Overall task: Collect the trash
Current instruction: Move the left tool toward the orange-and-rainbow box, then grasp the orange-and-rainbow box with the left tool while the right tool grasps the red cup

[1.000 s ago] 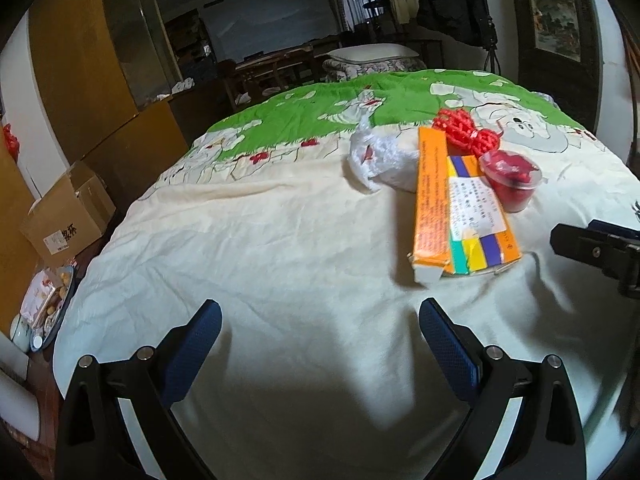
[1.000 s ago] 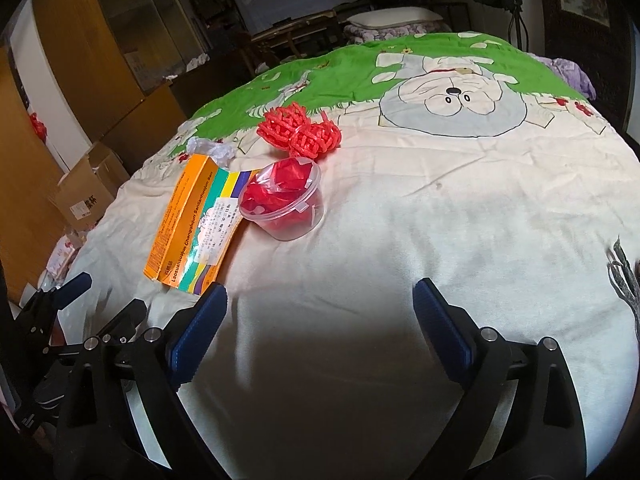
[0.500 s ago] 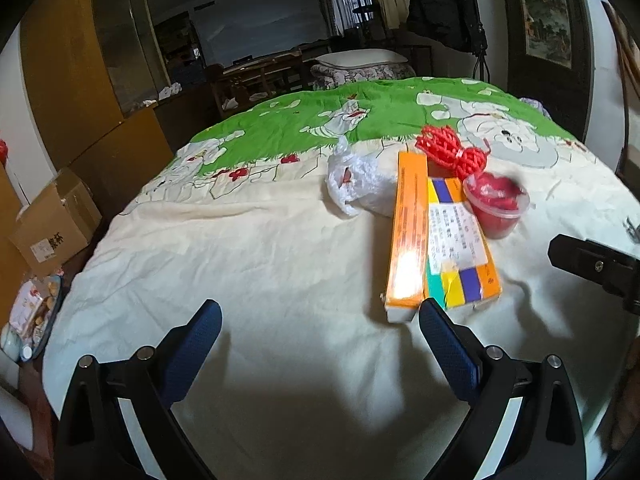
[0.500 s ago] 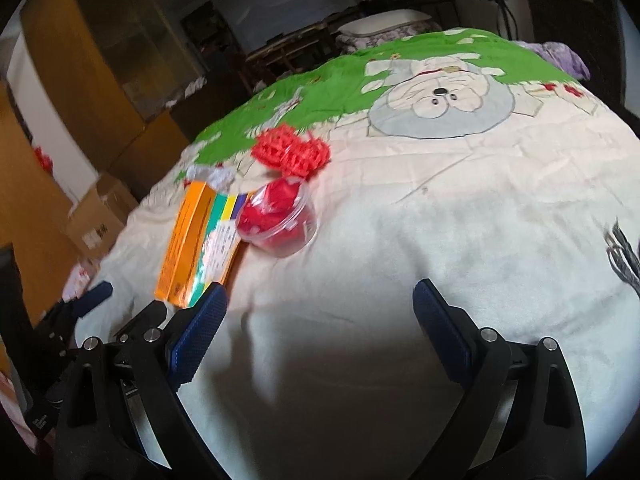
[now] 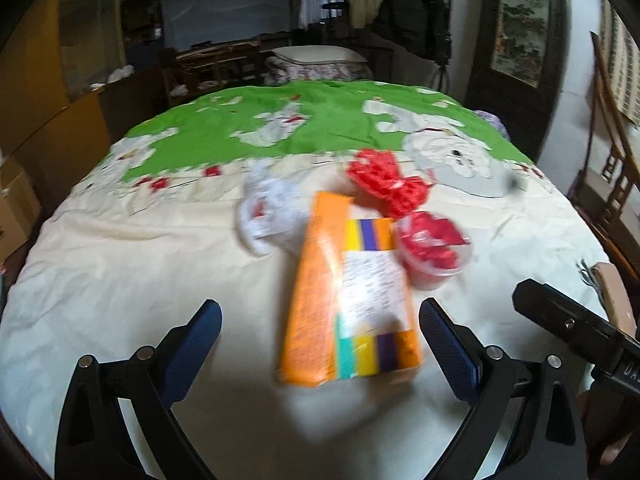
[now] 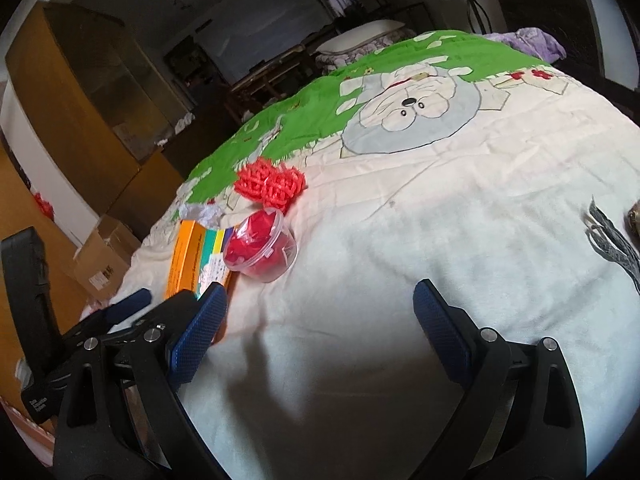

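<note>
While nothing is gripped yet, the left wrist view puts the left gripper point(image 5: 318, 334) low over the cream bedspread point(image 5: 140, 264), jaws spread wide and empty, with the near end of the orange box point(image 5: 344, 300) lying between the two blue pads. The box lies flat, long axis running away from the camera; view is motion-blurred, so fine contact is hard to call, but the pads look clear of the cardboard on both sides. Just beyond the box: a crumpled white plastic bag point(image 5: 268, 216) at its far left, a clear cup of red scraps point(image 5: 434, 250) touching or just beside its right edge, and a red mesh ball point(image 5: 386, 182) behind the cup. Black body of the other tool point(image 5: 576, 332) sits at the right edge. Right wrist view — right gripper point(image 6: 320, 320) also spread and empty, over bare bedspread point(image 6: 440, 220), well to the right of the pile. Same items show upper left: box point(image 6: 188, 256), cup point(image 6: 262, 250), mesh ball point(image 6: 270, 184), bag point(image 6: 200, 212); the left tool point(image 6: 132, 308) sits at the box's near end. My read: this is the approach step on the first piece of trash, box as target. Next move calls for lowering the left pads to straddle the box's width, then closing — it looks nearly as wide as the opening, so centring matters, and the cup at its edge could get nudged. No bin visible in either view.
</note>
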Tool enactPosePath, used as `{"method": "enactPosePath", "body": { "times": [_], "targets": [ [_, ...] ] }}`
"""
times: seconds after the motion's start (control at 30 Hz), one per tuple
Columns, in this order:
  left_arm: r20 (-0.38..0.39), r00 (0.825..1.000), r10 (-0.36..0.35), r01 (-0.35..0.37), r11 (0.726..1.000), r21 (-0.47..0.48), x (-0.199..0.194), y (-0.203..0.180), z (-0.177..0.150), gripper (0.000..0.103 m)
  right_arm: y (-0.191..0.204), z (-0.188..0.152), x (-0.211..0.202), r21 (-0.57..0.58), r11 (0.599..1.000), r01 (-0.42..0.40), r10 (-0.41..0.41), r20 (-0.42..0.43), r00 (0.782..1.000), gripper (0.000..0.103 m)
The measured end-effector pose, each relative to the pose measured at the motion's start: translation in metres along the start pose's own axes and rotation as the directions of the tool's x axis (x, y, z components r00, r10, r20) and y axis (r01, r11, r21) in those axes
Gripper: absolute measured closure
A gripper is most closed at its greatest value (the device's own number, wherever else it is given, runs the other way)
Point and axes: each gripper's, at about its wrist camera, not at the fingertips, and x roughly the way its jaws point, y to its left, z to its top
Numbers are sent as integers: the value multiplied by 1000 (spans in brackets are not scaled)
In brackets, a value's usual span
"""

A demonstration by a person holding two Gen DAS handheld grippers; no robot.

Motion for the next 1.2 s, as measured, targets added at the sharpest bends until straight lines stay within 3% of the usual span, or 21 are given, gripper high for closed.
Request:
{"method": "enactPosePath", "body": {
  "times": [0.13, 0.23, 0.27, 0.33, 0.37, 0.53, 0.6, 0.67, 0.73, 0.8, 0.93, 1.0, 1.1, 1.2],
  "targets": [
    [-31, 999, 11, -10, 999, 42, 19, -10, 2, 6, -3, 1, -2, 19, 1000, -11, 10, 13, 1000, 12],
    [-104, 994, 20, -17, 999, 34, 37, -8, 2, 6, -4, 1, -1, 24, 1000, -16, 16, 15, 1000, 12],
    [-117, 993, 8, -7, 1000, 10, 40, -2, 1, 9, -4, 1, -1, 24, 1000, -18, 17, 14, 1000, 12],
    [-100, 995, -20, 16, 999, -39, 35, 10, 0, 30, -5, 1, -1, 26, 999, -19, 19, 13, 1000, 12],
    [-85, 996, -22, 18, 999, -48, 27, 19, -1, 32, -5, 1, -1, 26, 999, -19, 19, 13, 1000, 12],
    [-53, 998, 39, -42, 998, -42, -6, 51, -19, 32, -5, 1, 1, 24, 1000, -19, 19, 5, 1000, 12],
    [-76, 995, 72, -75, 996, -44, -13, 64, -32, 32, -4, 1, 1, 21, 1000, -15, 15, 1, 1000, 12],
    [-104, 993, 61, -68, 996, -62, -16, 71, -41, 30, -4, 2, 2, 20, 1000, -12, 12, 0, 1000, 12],
    [-105, 993, 57, -65, 995, -72, -17, 73, -46, 27, -3, 2, 3, 17, 1000, -6, 6, -3, 1000, 12],
    [-84, 994, 65, -71, 995, -71, -18, 71, -44, 15, -2, 1, 4, 13, 1000, 0, 0, -8, 1000, 12],
    [-58, 995, 75, -80, 993, -89, -6, 69, -33, 12, -1, 1, 6, 5, 1000, 12, -11, -18, 1000, 12],
    [-59, 994, 95, -101, 989, -106, 0, 71, -33, 16, 0, 1, 7, -4, 1000, 20, -20, -25, 999, 11],
    [-62, 997, 42, -52, 984, -171, 3, 84, -35, 29, 4, 0, 9, -21, 999, 30, -31, -36, 999, 11],
    [-45, 999, 14, -23, 975, -219, 1, 94, -38, 34, 9, 0, 11, -48, 997, 52, -54, -46, 997, 11]
  ]
}}
